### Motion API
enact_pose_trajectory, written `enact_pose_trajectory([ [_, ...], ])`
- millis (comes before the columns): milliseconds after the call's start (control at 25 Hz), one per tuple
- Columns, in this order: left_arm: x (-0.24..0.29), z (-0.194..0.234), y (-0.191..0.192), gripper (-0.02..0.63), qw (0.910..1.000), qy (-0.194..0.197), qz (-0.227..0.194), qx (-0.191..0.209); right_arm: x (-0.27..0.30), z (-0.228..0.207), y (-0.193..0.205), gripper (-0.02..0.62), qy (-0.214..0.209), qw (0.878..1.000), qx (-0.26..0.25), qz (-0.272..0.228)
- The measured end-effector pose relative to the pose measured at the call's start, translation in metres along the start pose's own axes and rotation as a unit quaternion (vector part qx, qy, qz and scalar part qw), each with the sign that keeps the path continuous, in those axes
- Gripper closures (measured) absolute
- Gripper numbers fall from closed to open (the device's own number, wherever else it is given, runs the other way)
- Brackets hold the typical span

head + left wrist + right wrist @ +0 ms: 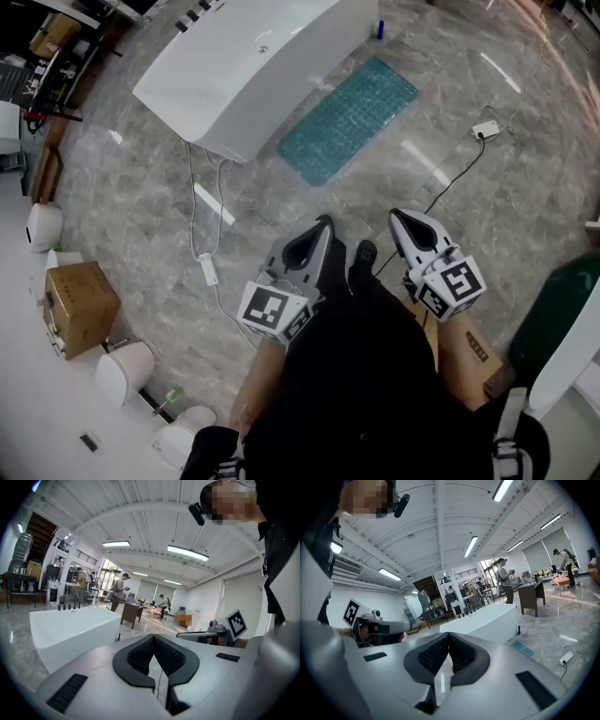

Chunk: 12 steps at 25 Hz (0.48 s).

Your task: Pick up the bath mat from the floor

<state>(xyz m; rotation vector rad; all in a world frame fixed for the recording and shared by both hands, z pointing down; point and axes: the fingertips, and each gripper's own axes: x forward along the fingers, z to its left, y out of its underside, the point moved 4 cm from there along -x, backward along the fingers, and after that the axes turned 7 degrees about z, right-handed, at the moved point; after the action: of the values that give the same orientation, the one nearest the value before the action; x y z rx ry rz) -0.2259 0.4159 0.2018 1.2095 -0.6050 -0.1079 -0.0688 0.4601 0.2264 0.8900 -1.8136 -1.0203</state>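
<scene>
A teal bath mat lies flat on the grey marble floor beside a white bathtub; in the right gripper view the bath mat shows as a thin teal strip near the bathtub. My left gripper and right gripper are held close to my body, well short of the mat. Both have their black pads together at the tips and hold nothing. In the left gripper view the left gripper points nearly level past the bathtub.
A white power strip with its cable lies right of the mat. A cord with a white adapter runs from the tub. A cardboard box and white fixtures stand at left. Several people and desks are far off.
</scene>
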Motion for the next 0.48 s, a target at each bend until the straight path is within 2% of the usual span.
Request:
enact_pose_trajectory([
  [280,0.026,0.044,-0.003,0.595,0.9994,-0.022,0.002,-0.027,0.033,-0.027,-0.013,0.583,0.004,1.000,-0.002,0.016],
  [480,0.062,0.091,-0.029,0.595,0.9984,-0.034,-0.008,-0.044,0.069,-0.052,-0.054,0.583,0.001,1.000,-0.015,0.014],
])
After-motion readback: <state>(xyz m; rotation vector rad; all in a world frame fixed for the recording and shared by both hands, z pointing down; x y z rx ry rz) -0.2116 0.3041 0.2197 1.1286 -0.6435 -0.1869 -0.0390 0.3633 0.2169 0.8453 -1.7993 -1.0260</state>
